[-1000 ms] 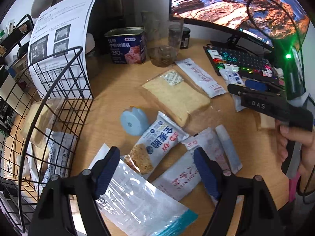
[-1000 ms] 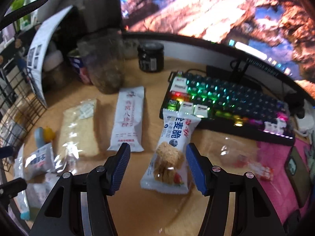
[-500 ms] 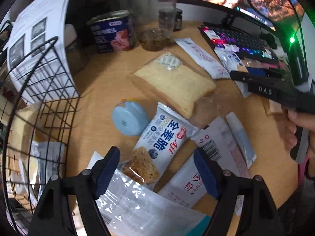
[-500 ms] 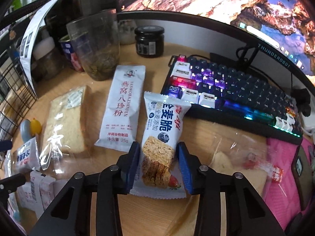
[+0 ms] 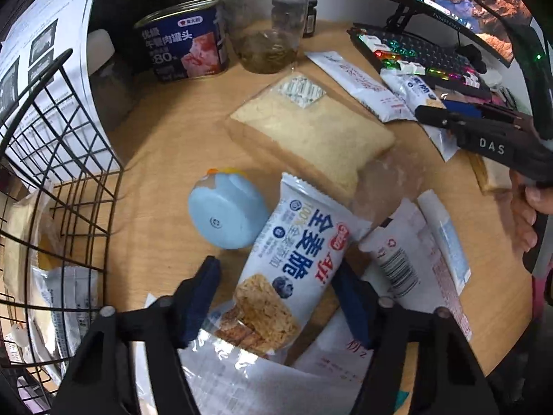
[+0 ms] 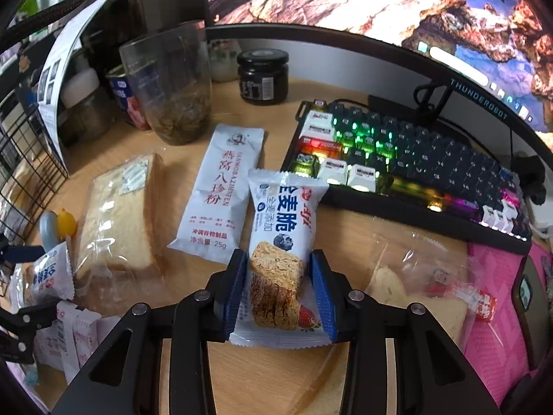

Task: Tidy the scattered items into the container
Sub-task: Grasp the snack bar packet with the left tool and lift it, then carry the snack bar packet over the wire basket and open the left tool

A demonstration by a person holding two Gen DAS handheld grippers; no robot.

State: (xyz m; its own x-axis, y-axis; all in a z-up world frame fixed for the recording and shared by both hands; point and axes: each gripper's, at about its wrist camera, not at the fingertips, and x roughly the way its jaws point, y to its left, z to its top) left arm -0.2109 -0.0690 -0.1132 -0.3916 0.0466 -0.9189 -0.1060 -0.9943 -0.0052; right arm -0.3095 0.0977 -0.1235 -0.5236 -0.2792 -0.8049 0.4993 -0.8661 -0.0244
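Snack packs lie scattered on a wooden desk beside a black wire basket (image 5: pixel 69 159) that holds several packs. My left gripper (image 5: pixel 276 266) points down over a blueberry cracker packet (image 5: pixel 297 263). Its jaws are closing with the packet between them, and a gap still shows at the left pad (image 5: pixel 204 294). My right gripper (image 6: pixel 278 256) is shut on a strawberry cracker packet (image 6: pixel 283 221), both blue pads pressing its lower sides. A bagged bread slice (image 5: pixel 311 131) and a white powder sachet (image 6: pixel 221 190) lie between the two packets.
A blue round case (image 5: pixel 224 218) lies left of the blueberry packet; more sachets (image 5: pixel 408 252) and a clear bag (image 5: pixel 259 380) lie around it. A meat tin (image 5: pixel 186 52), glass (image 6: pixel 172 86), dark jar (image 6: pixel 262 76), lit keyboard (image 6: pixel 414 166) and another bagged bread (image 6: pixel 414 276) ring the area.
The left gripper came down closer over the blueberry packet and its jaws narrowed. The right gripper's jaws shut on the strawberry packet and have held still since.
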